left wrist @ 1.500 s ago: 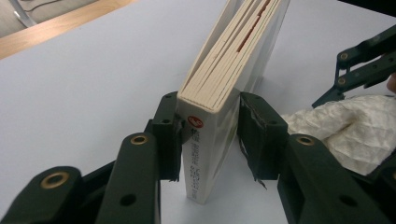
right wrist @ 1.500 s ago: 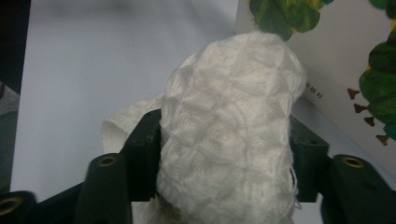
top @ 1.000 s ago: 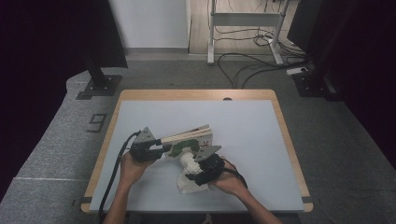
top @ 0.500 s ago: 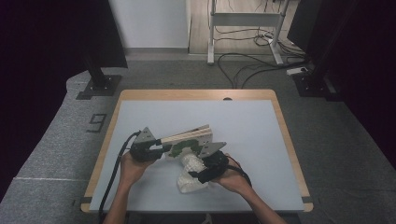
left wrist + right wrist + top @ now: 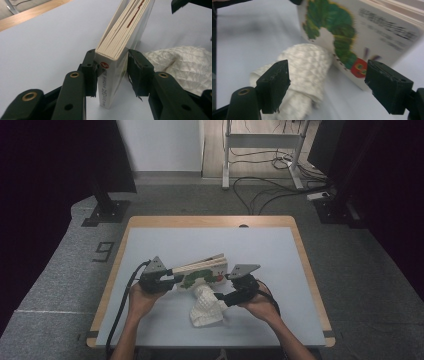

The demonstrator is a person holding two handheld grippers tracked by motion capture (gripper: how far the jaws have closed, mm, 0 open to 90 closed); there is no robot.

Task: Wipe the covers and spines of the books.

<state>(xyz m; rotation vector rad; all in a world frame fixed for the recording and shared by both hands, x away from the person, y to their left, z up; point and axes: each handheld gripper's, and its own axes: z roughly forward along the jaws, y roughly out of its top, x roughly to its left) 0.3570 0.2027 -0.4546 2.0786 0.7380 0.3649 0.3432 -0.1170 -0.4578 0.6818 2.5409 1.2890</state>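
book [image 5: 202,272] stands tilted on its edge mid-table, clamped at the spine by my left gripper [image 5: 172,280]; my right gripper [image 5: 218,296] hangs released over the cloth [image 5: 206,307]. left gripper view: pads pinch only the book's corner, so it could twist out. right gripper view: wide jaws could knock the cover.

Lab: curtained table [image 5: 150,222], floor cables [image 5: 260,185], equipment stand [image 5: 262,142].
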